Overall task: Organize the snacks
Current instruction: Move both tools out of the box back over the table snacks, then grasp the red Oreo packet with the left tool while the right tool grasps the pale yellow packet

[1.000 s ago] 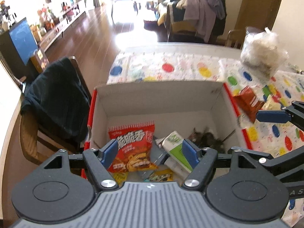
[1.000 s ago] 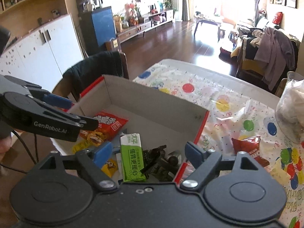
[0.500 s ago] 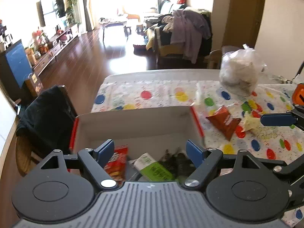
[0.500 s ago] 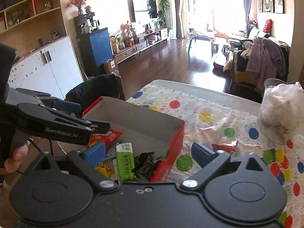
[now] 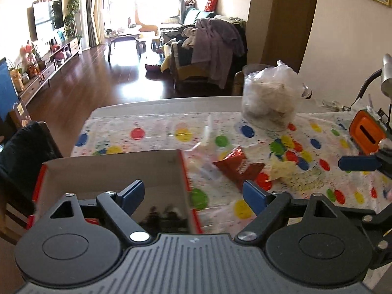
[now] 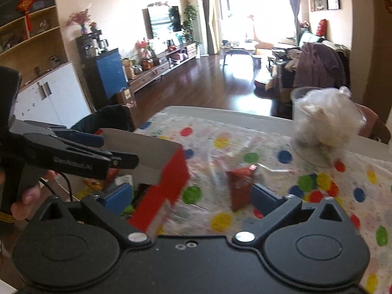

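A red-edged cardboard box (image 5: pixel 115 166) (image 6: pixel 152 152) holding snack packets sits at the table's near left. A red snack bag (image 5: pixel 238 167) (image 6: pixel 241 183) lies on the dotted tablecloth to its right, beside a pale yellow packet (image 5: pixel 281 169). My left gripper (image 5: pixel 193 194) hovers over the box's right wall, its jaws opening with nothing between them. My right gripper (image 6: pixel 191 194) hangs over the box corner and cloth, its jaws opening wide and empty. The left gripper (image 6: pixel 80 147) also shows in the right wrist view, held by a hand (image 6: pixel 29 196).
A clear plastic bag of white stuff (image 5: pixel 269 98) (image 6: pixel 323 120) stands at the table's far side. An orange device (image 5: pixel 367 134) sits at the far right. A chair with a dark garment (image 5: pixel 22 152) stands left of the table.
Both grippers pulled back from inside the box and swung right toward the tablecloth, lifting a little. Their jaws spread wider. The snacks in the box have mostly dropped out of sight.
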Motion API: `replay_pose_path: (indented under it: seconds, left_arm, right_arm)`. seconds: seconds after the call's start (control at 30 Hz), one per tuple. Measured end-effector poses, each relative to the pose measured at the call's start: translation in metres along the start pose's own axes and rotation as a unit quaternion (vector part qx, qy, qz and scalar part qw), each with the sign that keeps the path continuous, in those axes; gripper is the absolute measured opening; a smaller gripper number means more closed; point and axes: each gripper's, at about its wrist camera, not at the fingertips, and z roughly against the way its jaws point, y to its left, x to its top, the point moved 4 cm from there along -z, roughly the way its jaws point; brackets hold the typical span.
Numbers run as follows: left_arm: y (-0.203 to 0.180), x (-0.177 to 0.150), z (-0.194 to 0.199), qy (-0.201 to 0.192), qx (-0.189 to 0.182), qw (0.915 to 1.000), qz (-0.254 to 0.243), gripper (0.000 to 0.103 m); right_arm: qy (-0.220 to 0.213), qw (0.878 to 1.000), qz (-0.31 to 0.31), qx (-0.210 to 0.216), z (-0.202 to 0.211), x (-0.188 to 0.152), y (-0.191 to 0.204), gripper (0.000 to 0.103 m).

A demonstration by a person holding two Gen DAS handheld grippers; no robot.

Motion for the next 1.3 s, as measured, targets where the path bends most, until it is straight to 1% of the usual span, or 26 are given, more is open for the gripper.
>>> replay_pose_path:
  seconds: [0.23, 0.33, 0.43, 0.53, 0.6, 0.73, 0.83, 0.9, 1.03, 1.1, 1.17, 1.3]
  left_arm:
    - [-0.044, 0.008, -0.029, 0.024, -0.032, 0.9988, 0.029, 0.088]
    - [-0.063, 0.011, -0.044, 0.023, -0.028, 0.9989, 0.032, 0.088]
    - [-0.082, 0.014, -0.062, 0.036, -0.028, 0.9983, 0.036, 0.088]
    - [-0.096, 0.018, -0.077, 0.038, -0.016, 0.9986, 0.033, 0.088]
    - [-0.101, 0.021, -0.090, 0.046, -0.012, 0.9982, 0.036, 0.088]
    - [-0.107, 0.025, -0.119, 0.075, -0.013, 0.9961, 0.045, 0.088]
    - [-0.107, 0.026, -0.144, 0.102, -0.001, 0.9933, 0.055, 0.088]
    - [-0.104, 0.027, -0.159, 0.119, -0.003, 0.9905, 0.068, 0.088]
    - [-0.098, 0.032, -0.183, 0.142, 0.009, 0.9850, 0.097, 0.088]
    - [-0.094, 0.034, -0.194, 0.153, 0.012, 0.9810, 0.118, 0.088]
    - [-0.090, 0.036, -0.206, 0.165, 0.015, 0.9762, 0.140, 0.088]
    - [-0.085, 0.036, -0.225, 0.177, 0.033, 0.9720, 0.150, 0.088]
  right_arm:
    - [0.010, 0.999, 0.010, -0.029, 0.005, -0.017, -0.055, 0.103]
    - [0.017, 0.999, 0.019, -0.038, 0.003, -0.025, -0.077, 0.103]
    - [0.026, 0.998, 0.027, -0.043, -0.003, -0.028, -0.098, 0.103]
    - [0.035, 0.998, 0.033, -0.042, -0.011, -0.029, -0.117, 0.103]
    - [0.042, 0.998, 0.034, -0.037, -0.018, -0.029, -0.128, 0.103]
    - [0.053, 0.998, 0.040, -0.018, -0.034, -0.031, -0.142, 0.102]
    - [0.065, 0.996, 0.061, -0.007, -0.049, -0.033, -0.147, 0.102]
    - [0.073, 0.994, 0.084, -0.001, -0.061, -0.034, -0.148, 0.102]
    - [0.091, 0.988, 0.123, 0.004, -0.087, -0.036, -0.151, 0.100]
    - [0.101, 0.986, 0.134, 0.003, -0.100, -0.038, -0.154, 0.100]
    - [0.110, 0.984, 0.142, 0.004, -0.113, -0.040, -0.156, 0.097]
    - [0.122, 0.980, 0.155, 0.006, -0.132, -0.043, -0.159, 0.093]
